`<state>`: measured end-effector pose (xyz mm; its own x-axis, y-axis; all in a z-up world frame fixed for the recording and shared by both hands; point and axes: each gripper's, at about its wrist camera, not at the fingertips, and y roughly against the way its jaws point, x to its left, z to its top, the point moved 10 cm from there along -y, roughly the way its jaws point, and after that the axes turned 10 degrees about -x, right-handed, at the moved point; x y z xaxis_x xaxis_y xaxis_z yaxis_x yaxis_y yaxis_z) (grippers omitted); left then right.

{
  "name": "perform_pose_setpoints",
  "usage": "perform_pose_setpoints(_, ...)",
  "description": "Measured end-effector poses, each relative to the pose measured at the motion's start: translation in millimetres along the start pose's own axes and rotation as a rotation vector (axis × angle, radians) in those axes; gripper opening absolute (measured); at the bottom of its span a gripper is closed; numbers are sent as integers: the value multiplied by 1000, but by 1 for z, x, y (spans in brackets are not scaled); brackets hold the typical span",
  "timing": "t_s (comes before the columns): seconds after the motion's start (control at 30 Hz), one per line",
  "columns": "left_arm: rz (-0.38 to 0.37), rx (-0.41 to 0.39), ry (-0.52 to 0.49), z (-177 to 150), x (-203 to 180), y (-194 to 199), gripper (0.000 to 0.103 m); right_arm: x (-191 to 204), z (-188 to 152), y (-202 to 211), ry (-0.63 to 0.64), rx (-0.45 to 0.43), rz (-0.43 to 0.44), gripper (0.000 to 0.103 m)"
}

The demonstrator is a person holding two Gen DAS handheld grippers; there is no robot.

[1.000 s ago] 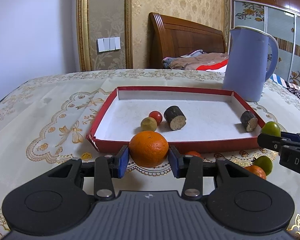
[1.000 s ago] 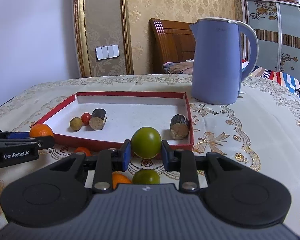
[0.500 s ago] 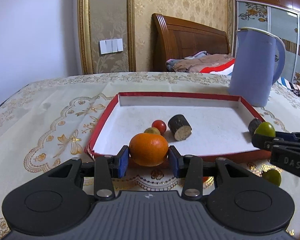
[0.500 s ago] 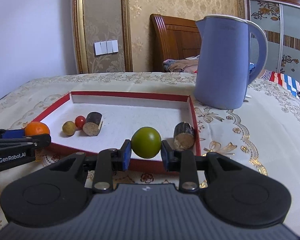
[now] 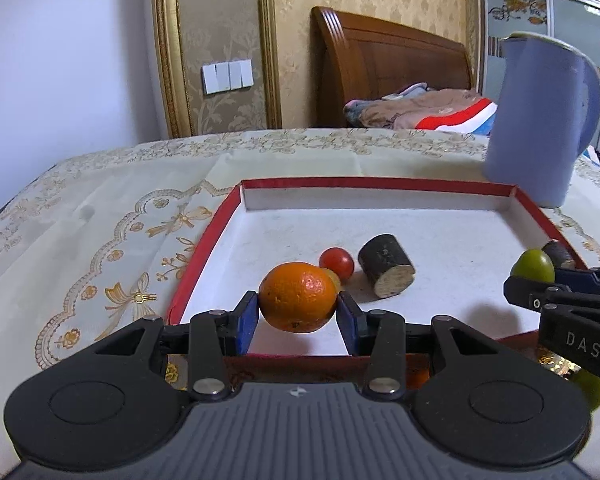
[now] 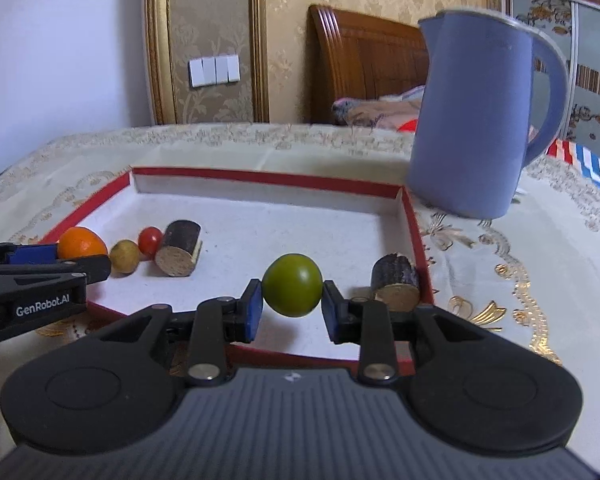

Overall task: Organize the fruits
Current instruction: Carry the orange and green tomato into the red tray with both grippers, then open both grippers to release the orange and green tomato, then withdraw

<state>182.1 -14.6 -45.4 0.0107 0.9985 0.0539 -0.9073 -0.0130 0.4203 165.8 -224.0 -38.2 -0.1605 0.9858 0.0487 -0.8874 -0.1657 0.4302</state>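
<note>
Left wrist view shows the left gripper (image 5: 298,314) clenched on an orange (image 5: 297,297), its blue pads (image 5: 247,319) pressing the fruit from both sides. The orange hangs above the near left part of a shallow red-rimmed tray (image 5: 204,248) with a white floor, clear of that floor. Just behind the orange lie a small red tomato (image 5: 337,262) and a yellowish fruit (image 5: 333,276), mostly hidden by the orange. Beside the tomato rests a short dark cylinder (image 5: 386,271) with a pale cut end. At the right edge of this view the right gripper (image 5: 540,280) comes in sideways.

Right wrist view shows the right gripper grasping a green fruit (image 6: 292,290) between its pads, raised over the tray's near right part. A second dark cylinder (image 6: 394,284) sits in the tray's near right corner, just beside the rim. On the left of this view the left gripper with its orange is above the tray's left edge, near the yellowish fruit, tomato and first cylinder.

Outside the tray, in the left wrist view, another green fruit (image 5: 590,390) lies on the table (image 5: 100,216) under the right gripper, and a bit of something orange (image 5: 418,378) shows below the left gripper's finger. A blue kettle (image 6: 476,120) stands on the table beyond the tray's far right corner. A bed headboard (image 5: 384,76) stands behind.
</note>
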Motion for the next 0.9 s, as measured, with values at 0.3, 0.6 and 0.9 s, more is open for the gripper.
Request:
perform_pose_setpoints(0.3, 43, 9, -28, 2, 4, -23, 42, -5, 1, -26, -7, 39, -39, 30)
perform_pose_setpoints(0.6, 50, 11, -15, 1, 9, -30, 43, -8, 4, -41, -19, 54, -46, 31)
perform_pose_setpoints(0.9, 32, -22, 11, 2, 12, -21, 53, -8, 14, -27, -39, -32, -44, 69)
